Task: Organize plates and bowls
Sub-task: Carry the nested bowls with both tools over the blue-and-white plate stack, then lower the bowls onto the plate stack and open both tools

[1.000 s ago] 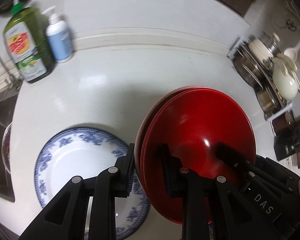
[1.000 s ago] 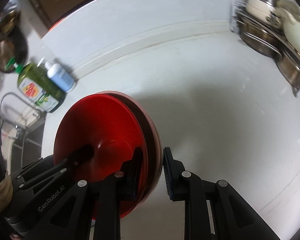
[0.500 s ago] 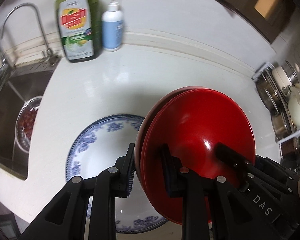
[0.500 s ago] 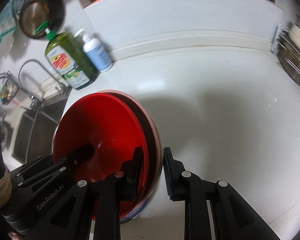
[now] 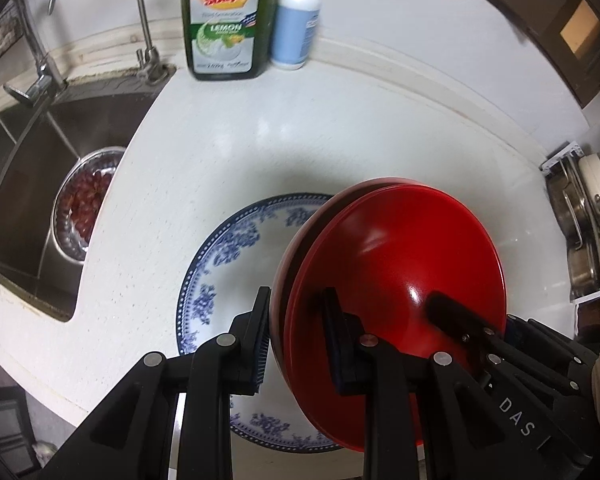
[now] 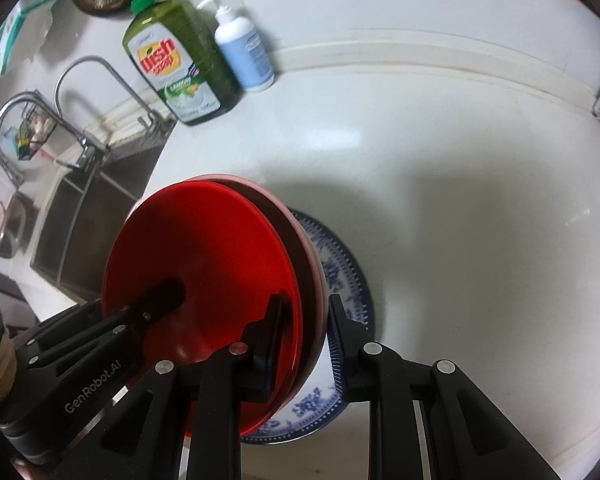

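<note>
Two stacked red plates (image 5: 396, 264) are held between both grippers, above a blue-and-white patterned plate (image 5: 236, 248) that lies on the white counter. My left gripper (image 5: 296, 320) is shut on the left rim of the red stack. My right gripper (image 6: 304, 324) is shut on the right rim of the same stack (image 6: 212, 264). The blue-and-white plate also shows in the right wrist view (image 6: 340, 280), mostly hidden under the red plates.
A green dish soap bottle (image 5: 224, 20) and a white-and-blue pump bottle (image 5: 296, 28) stand at the back wall. A steel sink (image 5: 40, 184) with a faucet (image 5: 140, 20) and a bowl of red fruit (image 5: 84, 204) lies left. A rack of pots (image 5: 580, 224) stands right.
Both grippers have carried the red plates leftward, from beside the blue-and-white plate to over it. The sink and bottles have come further into view.
</note>
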`<action>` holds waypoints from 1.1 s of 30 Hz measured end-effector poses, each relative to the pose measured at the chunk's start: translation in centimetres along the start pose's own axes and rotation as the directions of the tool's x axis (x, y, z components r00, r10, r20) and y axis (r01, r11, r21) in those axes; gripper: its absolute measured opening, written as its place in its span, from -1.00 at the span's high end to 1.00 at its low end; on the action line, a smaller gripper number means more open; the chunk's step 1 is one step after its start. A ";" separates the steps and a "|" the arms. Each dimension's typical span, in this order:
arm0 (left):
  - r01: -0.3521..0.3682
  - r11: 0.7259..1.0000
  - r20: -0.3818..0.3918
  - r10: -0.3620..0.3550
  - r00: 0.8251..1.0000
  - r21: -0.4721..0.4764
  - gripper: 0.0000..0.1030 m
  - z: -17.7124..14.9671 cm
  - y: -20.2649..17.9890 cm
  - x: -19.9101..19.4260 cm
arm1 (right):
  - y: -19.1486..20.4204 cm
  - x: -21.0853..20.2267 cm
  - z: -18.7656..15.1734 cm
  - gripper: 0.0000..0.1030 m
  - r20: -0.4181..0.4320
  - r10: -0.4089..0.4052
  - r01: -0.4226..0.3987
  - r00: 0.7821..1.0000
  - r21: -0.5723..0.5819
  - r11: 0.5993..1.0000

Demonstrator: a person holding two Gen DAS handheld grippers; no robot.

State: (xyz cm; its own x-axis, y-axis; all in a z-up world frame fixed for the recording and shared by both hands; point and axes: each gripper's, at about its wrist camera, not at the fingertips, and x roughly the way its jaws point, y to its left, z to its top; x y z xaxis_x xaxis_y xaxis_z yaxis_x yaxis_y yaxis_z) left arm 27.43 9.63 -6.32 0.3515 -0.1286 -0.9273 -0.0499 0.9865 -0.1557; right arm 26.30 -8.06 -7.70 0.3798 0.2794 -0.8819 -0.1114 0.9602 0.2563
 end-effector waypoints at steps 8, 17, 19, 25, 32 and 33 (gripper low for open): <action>-0.016 1.000 -0.030 0.015 0.999 -0.020 0.52 -0.2 1.0 1.1 | 0.7 1.7 -0.4 0.55 -0.053 0.011 -0.011 0.999 -0.012 1.000; -0.023 0.999 -0.053 0.022 0.998 -0.032 0.52 -0.1 1.9 2.2 | 1.3 2.9 -0.6 0.55 -0.083 0.009 -0.011 0.996 -0.023 1.000; -0.022 0.999 -0.056 0.020 0.998 -0.031 0.52 -0.1 2.0 2.4 | 1.4 3.1 -0.5 0.55 -0.087 0.007 -0.009 0.996 -0.029 1.000; -0.015 1.000 -0.062 0.014 0.998 -0.027 0.52 -0.2 2.0 2.7 | 1.4 3.4 -0.7 0.55 -0.093 0.001 -0.003 0.996 -0.025 1.000; 0.011 1.000 -0.061 -0.012 0.998 -0.019 0.50 -0.2 2.3 2.8 | 1.4 3.6 -0.8 0.55 -0.096 -0.003 0.001 0.995 -0.027 1.000; 0.018 1.000 -0.062 -0.019 0.998 -0.020 0.49 -0.1 2.4 2.8 | 1.4 3.5 -0.8 0.54 -0.096 -0.003 0.000 0.995 -0.027 1.000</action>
State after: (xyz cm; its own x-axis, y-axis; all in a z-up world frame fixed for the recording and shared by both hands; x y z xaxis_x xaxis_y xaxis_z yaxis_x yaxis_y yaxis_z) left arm 28.14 11.67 -9.30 0.2937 -0.1536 -0.9435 -0.0619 0.9819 -0.1792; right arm 26.79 -5.74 -10.76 0.2901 0.2753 -0.9165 -0.1359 0.9599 0.2453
